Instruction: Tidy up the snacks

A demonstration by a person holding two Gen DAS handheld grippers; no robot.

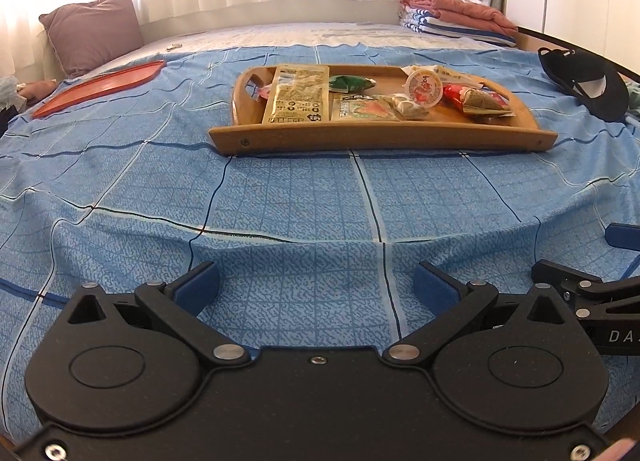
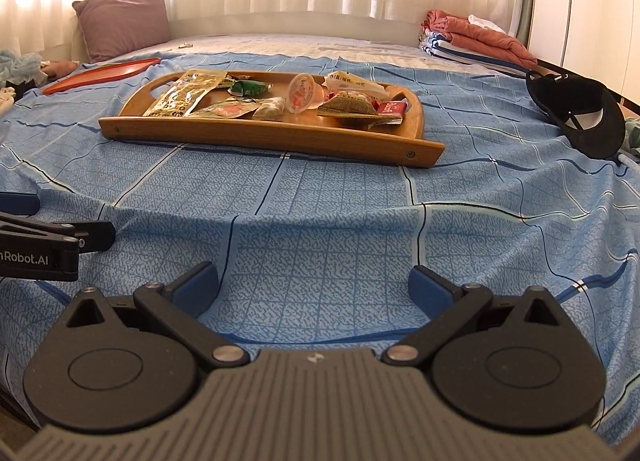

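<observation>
You are holding both tools low over the near edge of the bed (image 1: 280,197), well short of the tray (image 1: 380,137). The left tool (image 1: 316,281) is standing with its blue pads spread apart and nothing between them; the right tool (image 2: 314,281) is standing the same way, wide and empty.

The snacks are all lying inside the tray: a long yellow packet (image 1: 298,95) toward its left handle, a green sweet (image 1: 350,83) behind that, a flat pouch (image 1: 362,108) near the front wall, a jelly cup (image 1: 423,88) tipped on its side at the middle, and a red and gold pile (image 1: 480,99) toward the right end. A red dish (image 1: 100,87) is lying far left of the tray with nothing showing on it. That scene is fitting two readings: snacks gathered into the tray, or a heap waiting to be sorted out of it. So no one snack or target is being singled out.

If you are going in, you are wanting to come over the tray's front wall rather than into it, since a nudge would slide the tray on the soft sheet. The packets are overlapping and look slippery; pinching one by a free edge looks safer than pinching flat, and the cup would likely roll.
</observation>
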